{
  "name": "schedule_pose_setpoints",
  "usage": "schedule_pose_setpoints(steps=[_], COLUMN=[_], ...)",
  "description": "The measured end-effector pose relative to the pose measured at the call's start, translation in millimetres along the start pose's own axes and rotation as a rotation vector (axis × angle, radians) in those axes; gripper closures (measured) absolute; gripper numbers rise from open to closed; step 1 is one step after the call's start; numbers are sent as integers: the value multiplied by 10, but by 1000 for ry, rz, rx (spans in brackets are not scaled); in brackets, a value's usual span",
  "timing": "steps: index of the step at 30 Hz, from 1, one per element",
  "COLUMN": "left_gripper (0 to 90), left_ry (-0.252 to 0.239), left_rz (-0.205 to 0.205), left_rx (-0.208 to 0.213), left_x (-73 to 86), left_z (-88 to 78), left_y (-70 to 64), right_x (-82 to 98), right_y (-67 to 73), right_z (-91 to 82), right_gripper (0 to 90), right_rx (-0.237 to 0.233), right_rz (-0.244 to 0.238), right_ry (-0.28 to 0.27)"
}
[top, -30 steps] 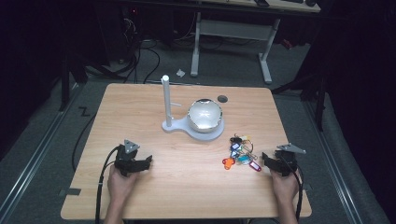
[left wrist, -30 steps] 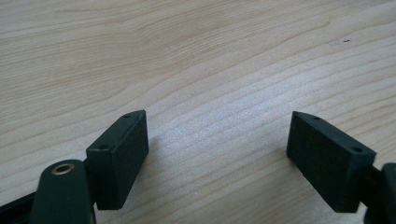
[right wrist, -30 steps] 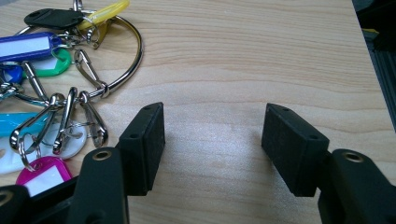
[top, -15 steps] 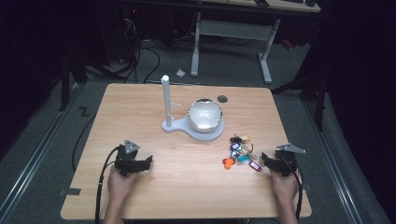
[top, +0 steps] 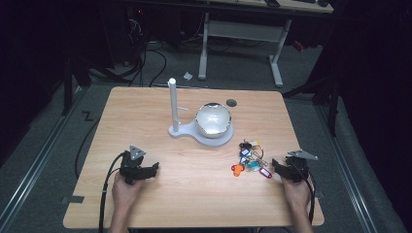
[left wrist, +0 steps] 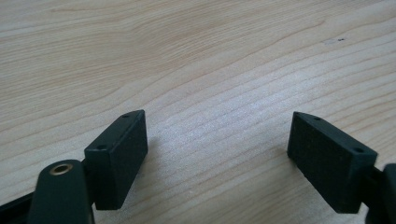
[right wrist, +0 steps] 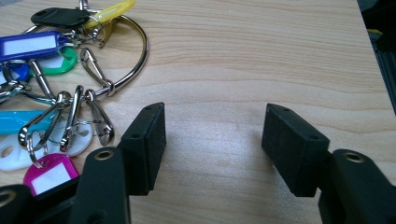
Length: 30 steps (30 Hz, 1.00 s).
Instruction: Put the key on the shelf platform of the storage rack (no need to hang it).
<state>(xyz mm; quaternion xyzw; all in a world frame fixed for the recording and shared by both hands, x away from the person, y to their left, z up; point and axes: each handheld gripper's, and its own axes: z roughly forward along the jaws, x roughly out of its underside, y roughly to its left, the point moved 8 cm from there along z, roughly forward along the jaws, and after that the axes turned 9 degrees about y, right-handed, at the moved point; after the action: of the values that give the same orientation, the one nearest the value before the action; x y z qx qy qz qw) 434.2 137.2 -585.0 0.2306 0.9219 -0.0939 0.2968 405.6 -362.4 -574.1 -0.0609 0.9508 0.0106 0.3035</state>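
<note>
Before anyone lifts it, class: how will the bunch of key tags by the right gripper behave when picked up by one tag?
The key tags hang by loose clips on one metal ring, so the bunch would likely dangle and swing, not stay flat. Pushed, it probably slides and bunches up rather than rolls. The plastic tags look light, and the glossy surfaces may slip between the jaws.

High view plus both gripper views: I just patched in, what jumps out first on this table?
The bunch of coloured key tags on a big metal ring stands out, lying on the wooden table just in front of the right tongs, whose jaws stand open. Behind it, mid-table, a shiny dome sits on a white base beside an upright white post. The left tongs, also open, rest over bare wood near the front left.
</note>
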Motion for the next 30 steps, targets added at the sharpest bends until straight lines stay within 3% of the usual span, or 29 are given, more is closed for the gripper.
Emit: schedule_pose_setpoints(steps=[8,15,24,30], left_gripper=[202,202,201,201], left_ry=[0,0,-1,0], left_rz=[3,2,1,1], left_rx=[2,2,1,1], left_x=[1,1,1,1], left_z=[0,0,1,1], left_y=[-4,-5,-7,-7], right_x=[3,-41,-95,-189], right_y=[54,157,302,472], right_z=[-25,-144,-217,-257], right_gripper=[518,606,624,626], right_rx=[-22,-82,-129,-156], right_rz=[-15,-32,-63,-113], right_ry=[-5,-46,-61,-73])
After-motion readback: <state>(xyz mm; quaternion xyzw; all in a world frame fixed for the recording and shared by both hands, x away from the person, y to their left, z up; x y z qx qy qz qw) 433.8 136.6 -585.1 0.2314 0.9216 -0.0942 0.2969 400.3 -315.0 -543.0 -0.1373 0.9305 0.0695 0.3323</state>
